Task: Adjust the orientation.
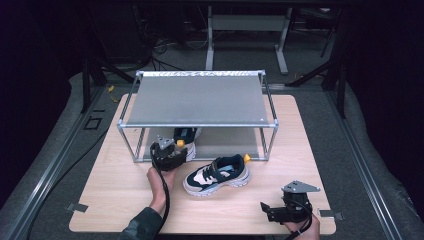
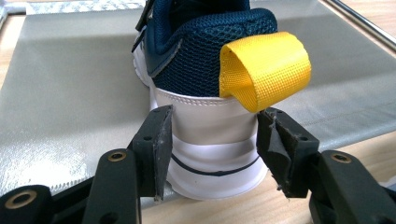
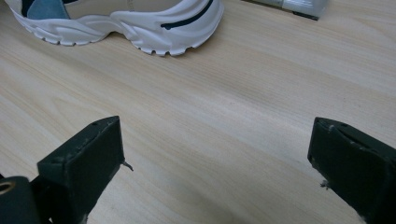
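STEP: your left gripper pinches the heel of the shoe on the rack's lower shelf | RIGHT: right gripper spread, idle over the table | NEXT: judged, confirm a firm grip before moving the shoe.

Under the rack's top shelf, the shoe on the lower level is mostly hidden (only its heel end pokes out beside the left gripper). In the left gripper view its toe is cut off at the top edge. The second shoe is cropped in the right gripper view.
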Demonstrator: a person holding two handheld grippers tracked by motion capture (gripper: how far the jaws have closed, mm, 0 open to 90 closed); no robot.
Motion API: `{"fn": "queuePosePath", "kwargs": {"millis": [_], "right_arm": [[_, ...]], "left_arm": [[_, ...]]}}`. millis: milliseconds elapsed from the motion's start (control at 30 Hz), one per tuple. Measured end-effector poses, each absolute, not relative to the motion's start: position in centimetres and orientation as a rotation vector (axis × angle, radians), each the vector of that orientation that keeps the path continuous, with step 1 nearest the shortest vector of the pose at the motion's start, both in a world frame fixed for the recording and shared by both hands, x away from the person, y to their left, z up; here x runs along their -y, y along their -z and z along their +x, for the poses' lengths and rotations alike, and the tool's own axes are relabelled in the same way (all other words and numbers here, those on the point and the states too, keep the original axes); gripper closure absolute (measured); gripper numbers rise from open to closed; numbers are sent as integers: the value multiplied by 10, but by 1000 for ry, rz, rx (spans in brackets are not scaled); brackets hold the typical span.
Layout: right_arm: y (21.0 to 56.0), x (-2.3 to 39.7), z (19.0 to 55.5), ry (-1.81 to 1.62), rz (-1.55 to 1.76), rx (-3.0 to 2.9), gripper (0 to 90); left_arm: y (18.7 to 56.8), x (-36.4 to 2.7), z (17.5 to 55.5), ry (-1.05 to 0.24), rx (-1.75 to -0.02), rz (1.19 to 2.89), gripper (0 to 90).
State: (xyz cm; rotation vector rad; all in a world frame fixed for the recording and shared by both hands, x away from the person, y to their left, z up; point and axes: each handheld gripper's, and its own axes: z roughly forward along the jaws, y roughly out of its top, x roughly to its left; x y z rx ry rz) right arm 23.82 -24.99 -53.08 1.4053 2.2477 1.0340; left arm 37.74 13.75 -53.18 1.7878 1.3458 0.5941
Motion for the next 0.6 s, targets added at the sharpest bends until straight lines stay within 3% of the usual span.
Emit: {"fn": "queuePosePath", "kwargs": {"millis": [500, 600], "right_arm": [[531, 246, 245, -1059, 1393, -2265, 38], [530, 246, 245, -1060, 1385, -2268, 38]], "left_arm": [[534, -128, 395, -587, -1338, 1817, 491], [533, -130, 395, -576, -1328, 1855, 449]]}}
